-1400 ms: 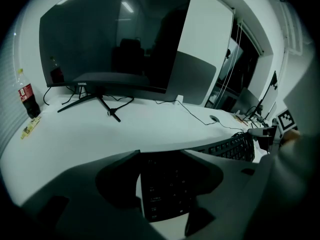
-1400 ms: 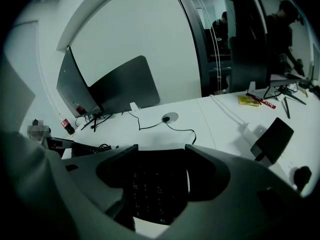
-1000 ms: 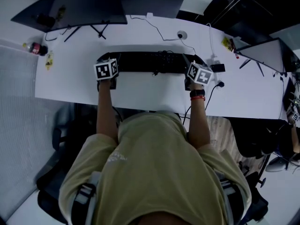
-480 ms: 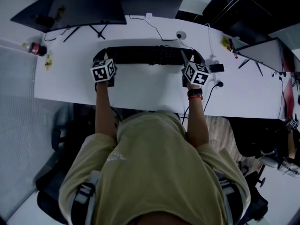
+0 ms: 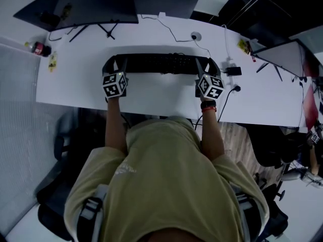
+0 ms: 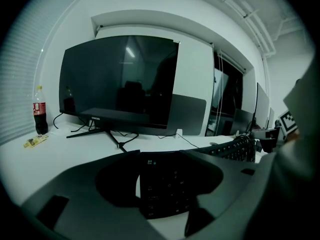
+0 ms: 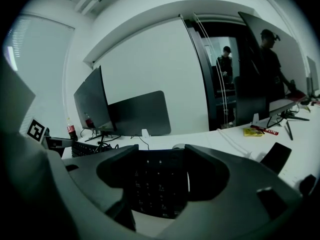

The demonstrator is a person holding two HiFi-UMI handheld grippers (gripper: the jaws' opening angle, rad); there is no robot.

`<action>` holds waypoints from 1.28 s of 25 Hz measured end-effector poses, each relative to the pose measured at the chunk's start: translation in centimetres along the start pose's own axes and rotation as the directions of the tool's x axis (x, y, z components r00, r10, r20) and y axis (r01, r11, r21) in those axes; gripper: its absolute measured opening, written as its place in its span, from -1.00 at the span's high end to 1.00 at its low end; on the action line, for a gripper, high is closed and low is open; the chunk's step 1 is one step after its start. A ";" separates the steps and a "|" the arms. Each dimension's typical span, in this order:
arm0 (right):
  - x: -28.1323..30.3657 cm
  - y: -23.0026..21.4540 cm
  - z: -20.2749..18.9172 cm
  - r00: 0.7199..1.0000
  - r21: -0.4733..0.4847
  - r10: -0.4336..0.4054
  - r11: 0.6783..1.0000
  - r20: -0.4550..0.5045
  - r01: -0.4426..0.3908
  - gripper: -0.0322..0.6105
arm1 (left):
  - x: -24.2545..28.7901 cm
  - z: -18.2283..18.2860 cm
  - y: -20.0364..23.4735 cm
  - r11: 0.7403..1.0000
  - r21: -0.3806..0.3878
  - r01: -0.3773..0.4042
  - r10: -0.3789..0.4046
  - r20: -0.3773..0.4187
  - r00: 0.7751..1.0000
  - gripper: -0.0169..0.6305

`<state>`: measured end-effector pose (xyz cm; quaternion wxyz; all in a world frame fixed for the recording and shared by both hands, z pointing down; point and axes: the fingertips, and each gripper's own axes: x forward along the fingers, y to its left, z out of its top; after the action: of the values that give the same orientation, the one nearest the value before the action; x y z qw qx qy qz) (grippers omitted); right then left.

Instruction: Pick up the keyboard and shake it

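My left tool [image 5: 116, 64] and right tool [image 5: 206, 65] each clamp one end of the keyboard [image 5: 161, 63], which spans between them over the table [image 5: 161, 96].

The keyboard [image 5: 159, 63] is black and the table [image 5: 151, 95] white. The left gripper [image 5: 116, 63] and right gripper [image 5: 207, 64] have grey jaws and bear white cubes [image 5: 114, 84] printed with black square markers. At eleven o'clock in the head view the monitor [image 5: 86, 6] shows a dark screen. At ten o'clock a bottle [image 5: 38, 48] of dark drink wears a red label, with a yellow packet [image 5: 52, 63] there too. The person's shirt [image 5: 166, 175] is olive, the wristband [image 5: 208, 106] red and black.
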<state>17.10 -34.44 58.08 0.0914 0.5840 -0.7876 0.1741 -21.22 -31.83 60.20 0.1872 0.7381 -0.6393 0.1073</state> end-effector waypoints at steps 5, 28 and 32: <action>-1.7 0.7 -0.6 1.000 -0.004 -0.004 1.000 0.014 0.004 -0.03 | -1.9 -0.8 0.0 1.000 -0.003 -0.003 0.003 0.035 0.999 0.16; -9.0 4.3 -4.2 1.000 0.038 -0.012 0.999 0.005 0.012 -0.03 | -10.2 -3.5 0.7 0.997 -0.075 0.006 0.000 0.086 0.996 0.20; -8.9 4.5 -3.2 1.000 0.050 -0.009 0.999 0.024 0.007 -0.03 | -10.3 -2.1 0.9 0.995 -0.095 0.008 0.003 0.118 0.993 0.22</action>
<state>15.34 -24.18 57.20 0.0680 0.5913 -0.7817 0.1861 -23.62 -21.77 58.13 0.1841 0.7343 -0.6526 0.0328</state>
